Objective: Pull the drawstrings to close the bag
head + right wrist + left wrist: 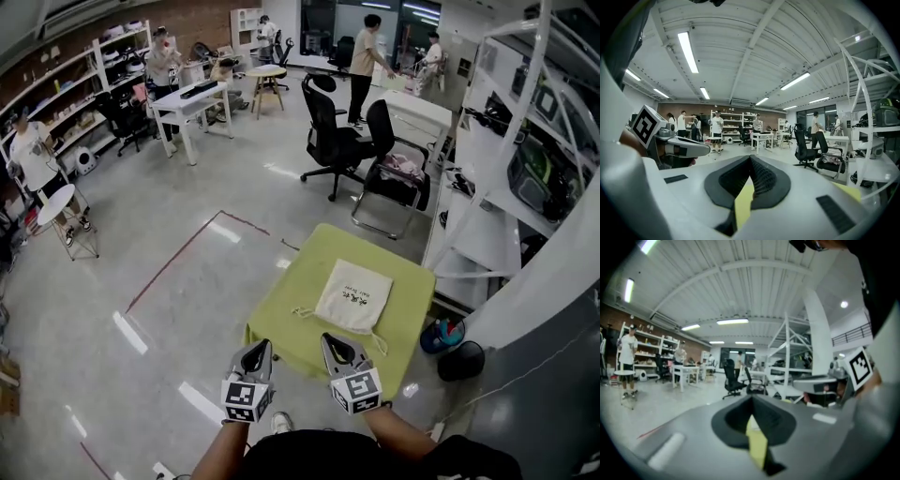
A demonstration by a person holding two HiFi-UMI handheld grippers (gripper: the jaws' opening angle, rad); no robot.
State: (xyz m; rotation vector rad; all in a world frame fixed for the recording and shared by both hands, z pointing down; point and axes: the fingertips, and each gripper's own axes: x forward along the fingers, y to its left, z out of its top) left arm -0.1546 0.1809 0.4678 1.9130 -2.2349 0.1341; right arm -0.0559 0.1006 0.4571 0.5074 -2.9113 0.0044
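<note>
A cream drawstring bag (354,295) lies flat on the yellow-green table (291,333), its cords trailing out at the left (302,311) and at the lower right (378,342). My left gripper (260,348) and right gripper (330,341) hover side by side above the table's near edge, both shut with nothing between the jaws. They stay short of the bag and touch nothing. In the left gripper view the shut jaws point across the room; the right gripper view also looks level over the room, with the left gripper (670,149) at its left.
Two black office chairs (361,155) stand beyond the table. White shelving (525,178) rises at the right, and a dark round object (460,361) sits on the floor by the table's right corner. Several people stand at white tables far back.
</note>
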